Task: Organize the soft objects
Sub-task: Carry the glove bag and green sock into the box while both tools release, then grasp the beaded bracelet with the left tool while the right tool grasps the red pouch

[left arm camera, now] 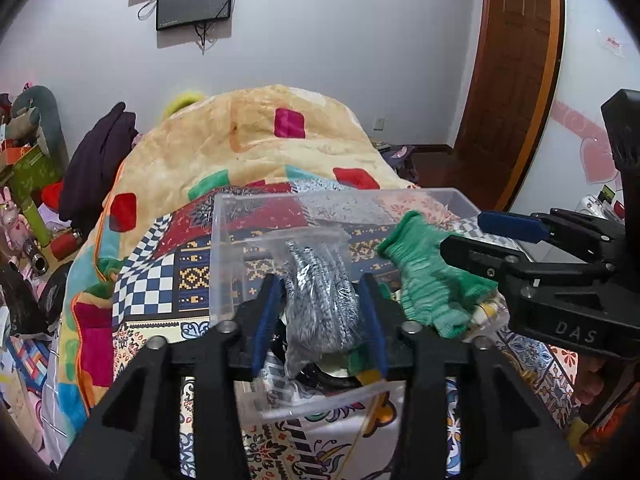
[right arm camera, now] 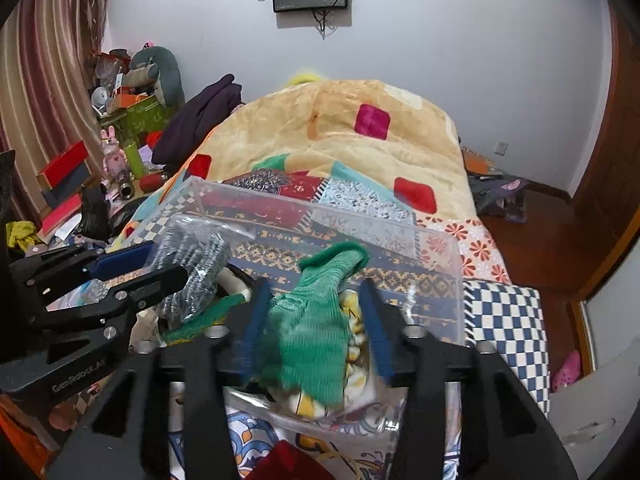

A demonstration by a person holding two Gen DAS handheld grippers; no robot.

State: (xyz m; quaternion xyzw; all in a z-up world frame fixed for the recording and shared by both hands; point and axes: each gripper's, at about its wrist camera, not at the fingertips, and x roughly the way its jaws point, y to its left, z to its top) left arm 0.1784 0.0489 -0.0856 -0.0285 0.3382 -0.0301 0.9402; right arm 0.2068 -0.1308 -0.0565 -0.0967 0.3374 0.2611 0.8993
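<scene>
two tools over a clear plastic bin on the bed, each w/ a soft item between its pads

left tool (left arm camera: pixel 320 312) has its blue pads closed on a grey-and-white knit item in a clear bag (left arm camera: pixel 320 300), held above the clear plastic bin (left arm camera: pixel 224 240). right tool (right arm camera: pixel 316 328) has its pads apart around a green knit glove (right arm camera: pixel 316 320); glove looks blurred and only the left pad seems to touch it. bin sits on a patterned bedsheet (left arm camera: pixel 160 280), beige blanket w/ coloured squares (left arm camera: pixel 260 140) behind.
</scene>
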